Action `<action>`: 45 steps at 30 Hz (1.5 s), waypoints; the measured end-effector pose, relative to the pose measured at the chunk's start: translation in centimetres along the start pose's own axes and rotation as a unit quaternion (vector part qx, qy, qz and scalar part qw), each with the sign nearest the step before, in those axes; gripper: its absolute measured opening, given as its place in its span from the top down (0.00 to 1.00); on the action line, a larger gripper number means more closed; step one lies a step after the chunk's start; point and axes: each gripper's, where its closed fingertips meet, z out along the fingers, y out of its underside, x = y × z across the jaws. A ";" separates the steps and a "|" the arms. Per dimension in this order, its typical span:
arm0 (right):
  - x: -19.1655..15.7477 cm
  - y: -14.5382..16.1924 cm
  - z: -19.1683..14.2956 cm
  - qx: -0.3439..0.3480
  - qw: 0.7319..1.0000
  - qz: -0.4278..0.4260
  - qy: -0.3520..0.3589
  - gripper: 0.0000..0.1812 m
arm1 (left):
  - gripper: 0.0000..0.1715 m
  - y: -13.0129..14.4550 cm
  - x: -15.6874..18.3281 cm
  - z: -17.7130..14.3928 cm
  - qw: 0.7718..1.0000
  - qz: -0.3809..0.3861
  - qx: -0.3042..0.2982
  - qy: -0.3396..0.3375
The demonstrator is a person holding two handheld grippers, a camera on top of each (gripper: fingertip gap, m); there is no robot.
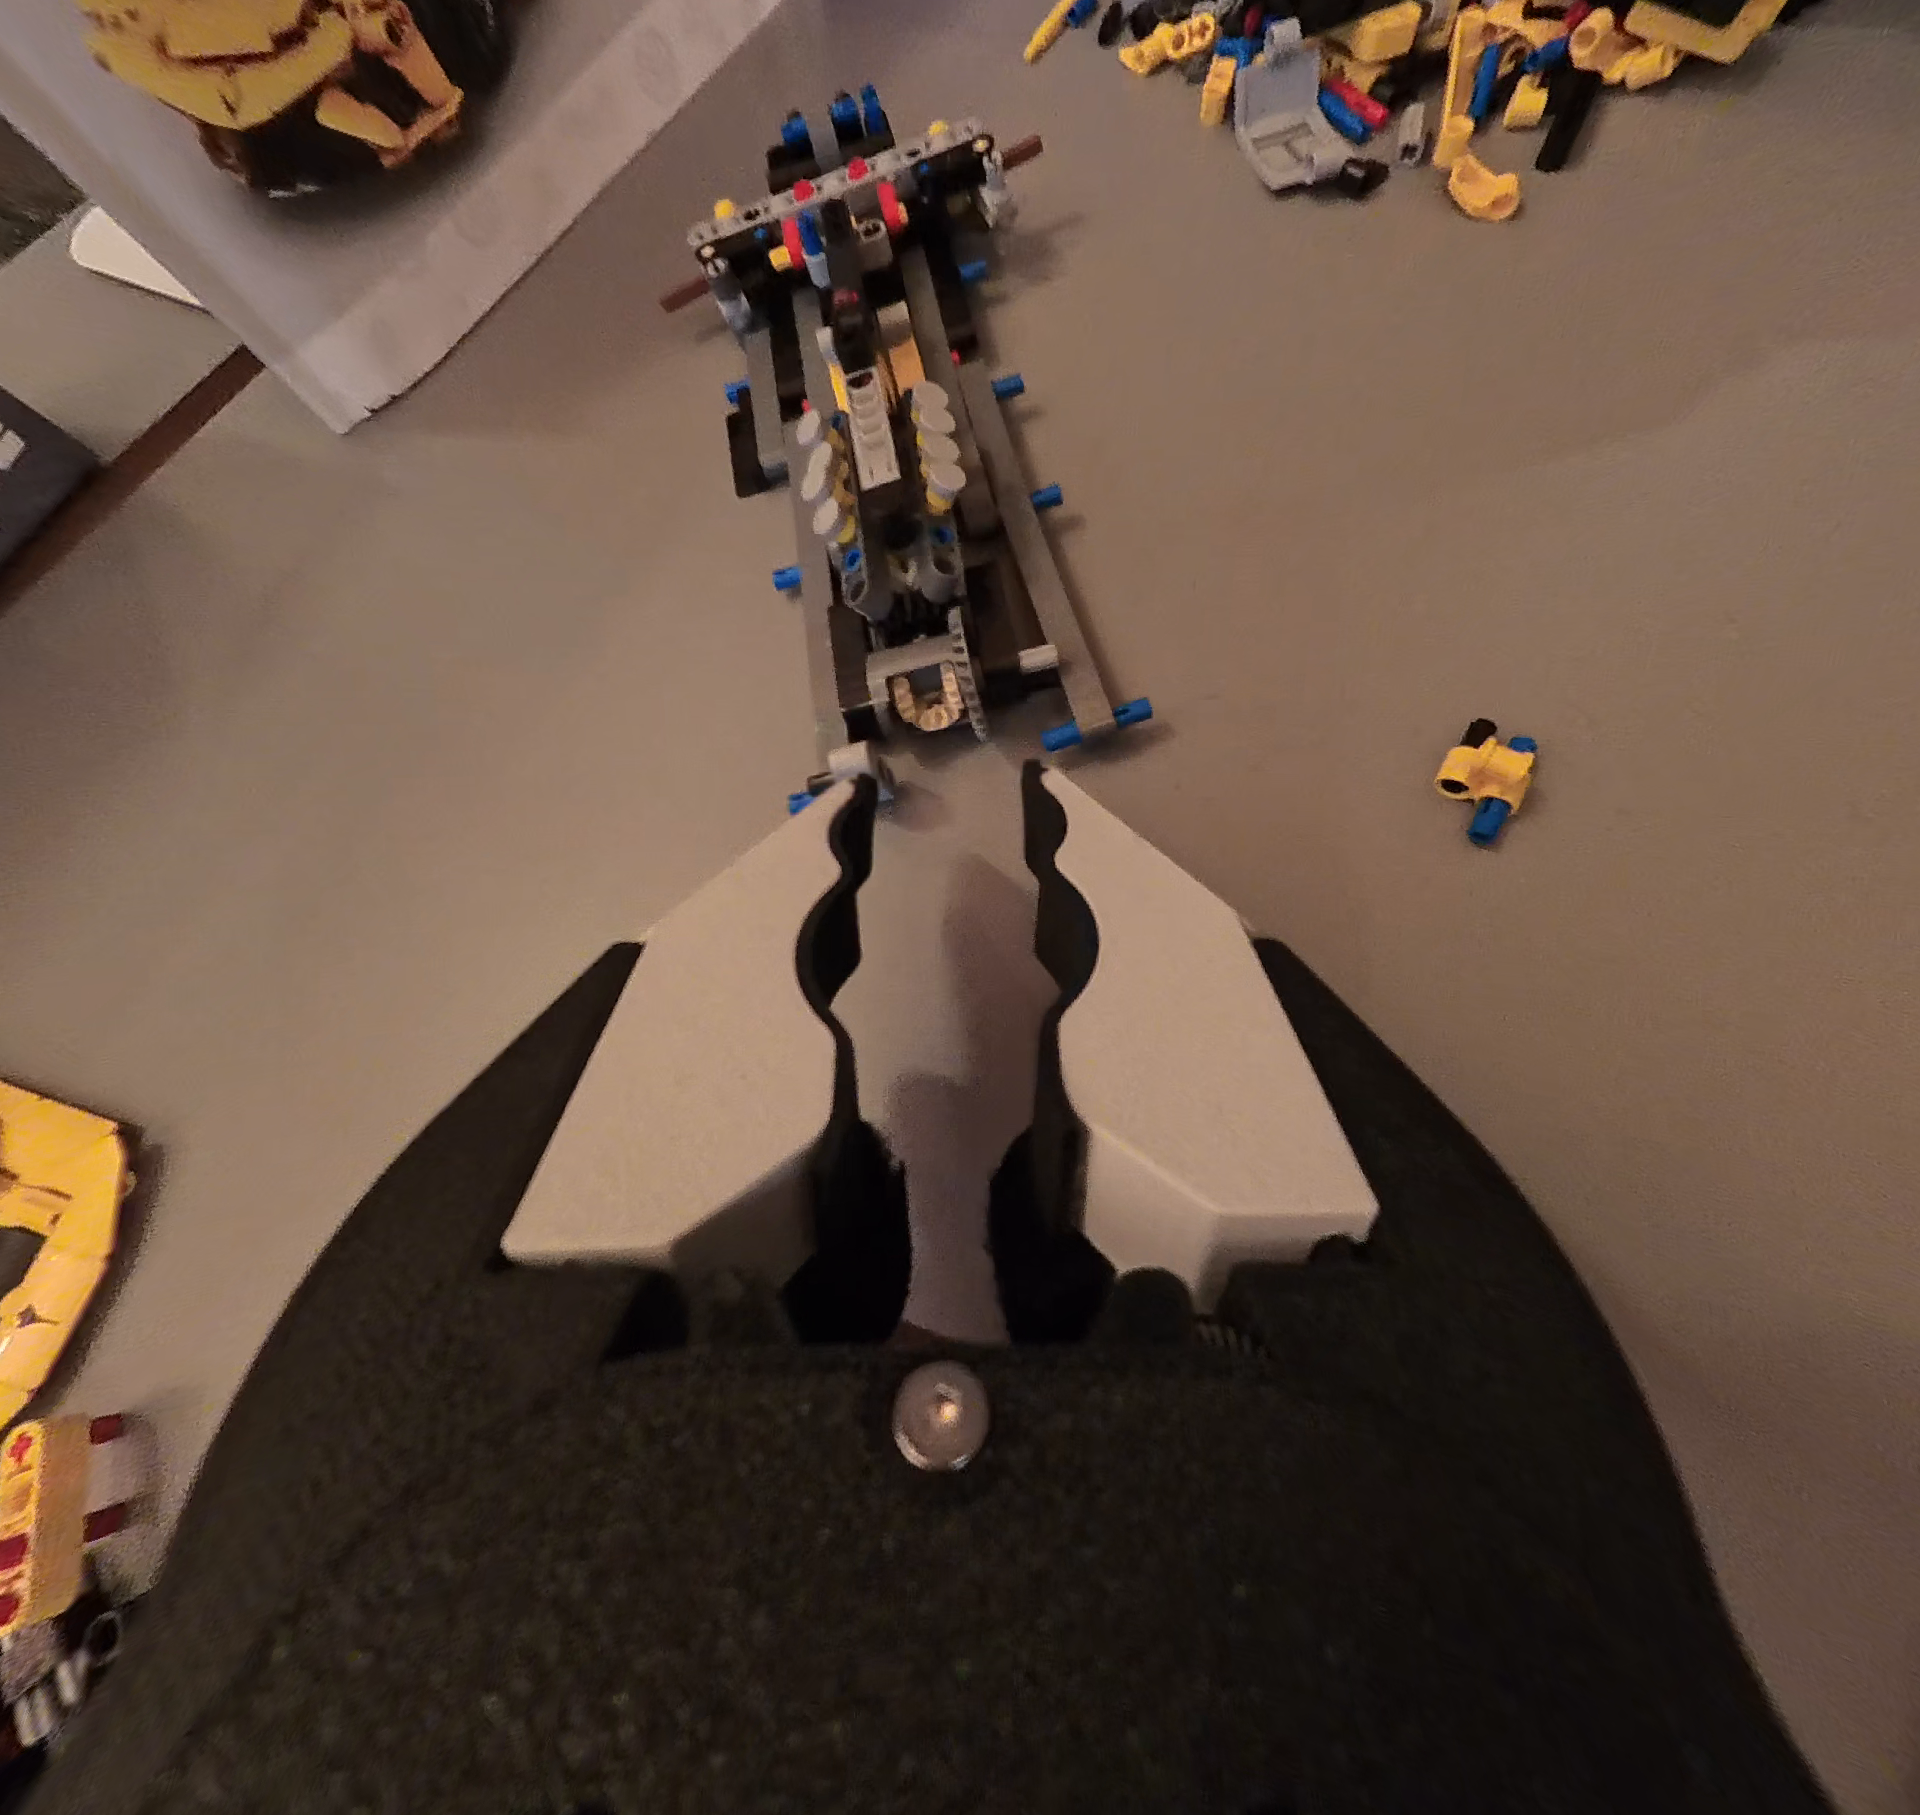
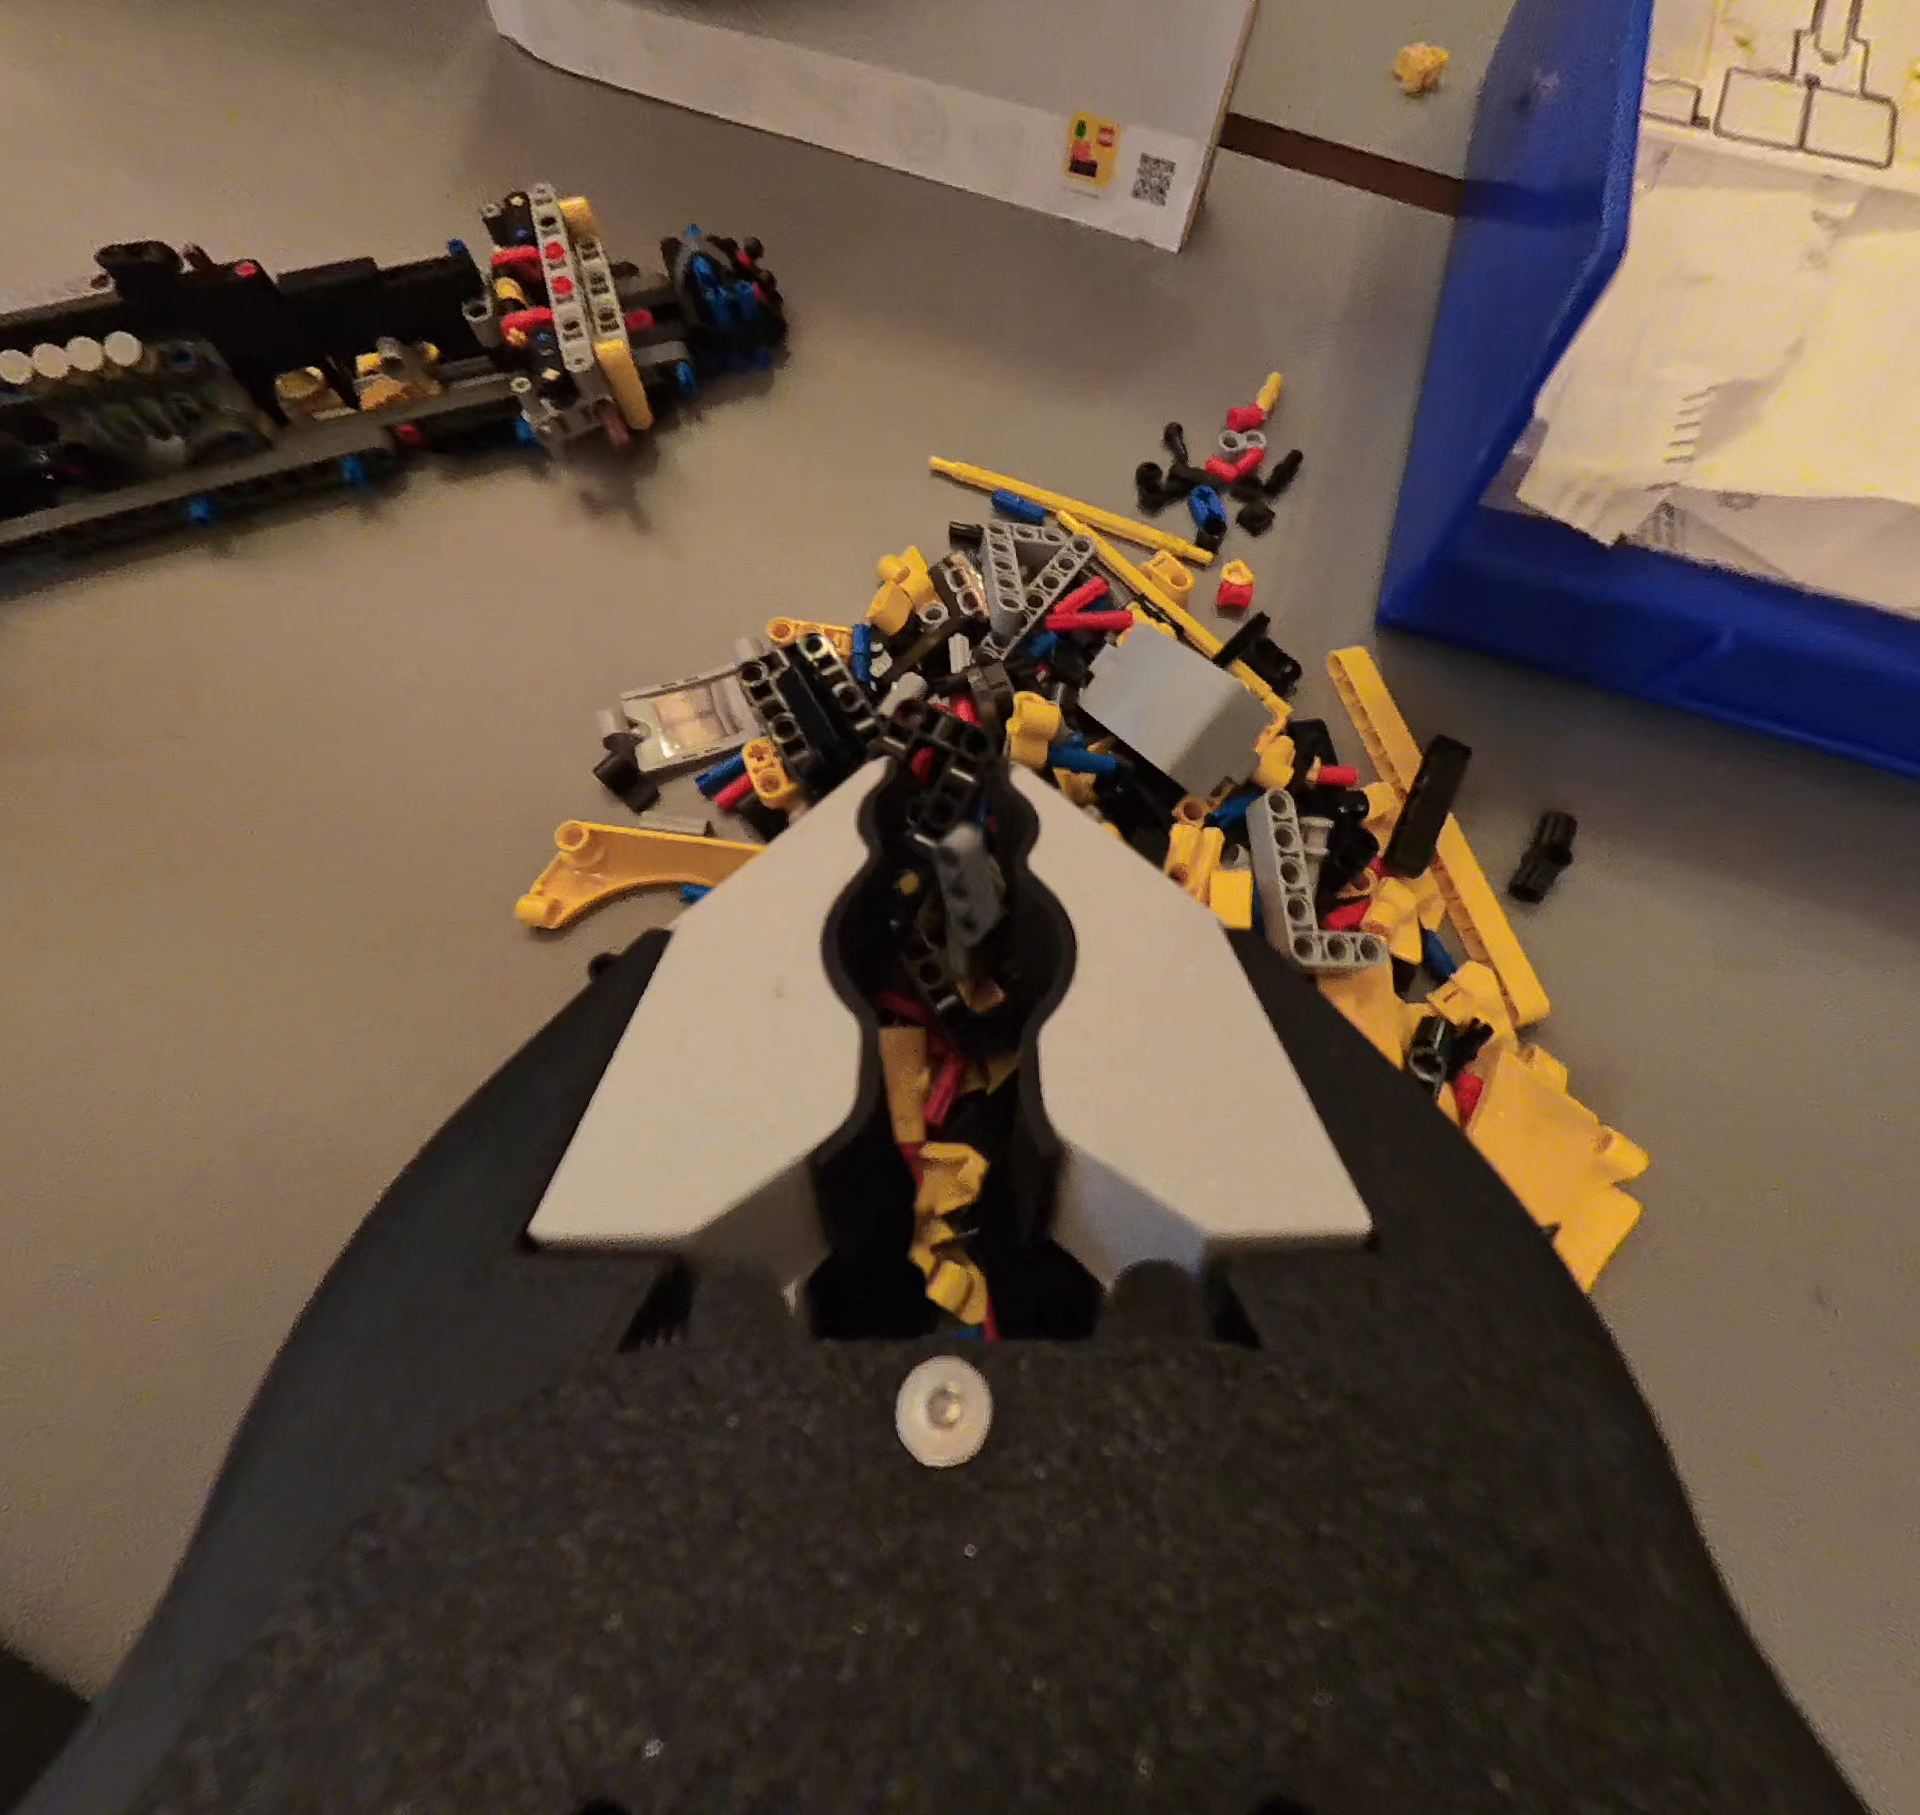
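Observation:
My left gripper (image 1: 951, 778) is open with nothing between its pads, low over the grey table (image 1: 416, 726). It sits just short of the near end of a long grey and black brick-built chassis (image 1: 894, 477). Its left fingertip (image 1: 847, 809) is beside a small grey piece (image 1: 854, 759) at the chassis's near left corner. My right gripper (image 2: 948, 778) hangs over a heap of loose yellow, black, grey, red and blue pieces (image 2: 1143, 726). Its fingers stand apart. A black holed frame piece (image 2: 940, 752) of the heap lies between the tips, and a small grey beam (image 2: 968, 887) shows farther back between the fingers.
A small yellow and blue piece (image 1: 1488, 776) lies alone to the right of the chassis. A white box (image 1: 436, 155) stands at the back left, and shows in the right wrist view (image 2: 883, 92). A blue bin (image 2: 1538, 415) with paper sheets stands on the right. The chassis (image 2: 364, 373) lies to the heap's left.

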 end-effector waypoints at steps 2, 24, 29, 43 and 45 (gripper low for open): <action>-0.6 -0.7 0.2 0.004 1.000 -0.020 0.005 0.89 | 0.83 -0.2 0.0 0.0 1.000 0.002 0.003 -0.008; -20.9 -2.5 10.3 -0.050 0.970 -0.088 -0.222 0.89 | 0.76 -3.3 -1.2 7.3 0.992 -0.072 -0.070 0.076; -19.9 -2.4 10.4 -0.062 0.982 -0.087 -0.153 0.98 | 0.78 -3.5 -1.2 7.7 0.996 -0.059 -0.062 0.040; -19.5 -1.4 8.9 -0.062 0.979 -0.005 -0.196 0.99 | 0.80 -3.8 0.0 7.9 0.995 -0.045 -0.060 0.065; -19.6 -1.4 8.9 -0.060 0.977 0.003 -0.203 0.99 | 0.80 -3.8 -0.1 7.9 0.995 -0.048 -0.061 0.065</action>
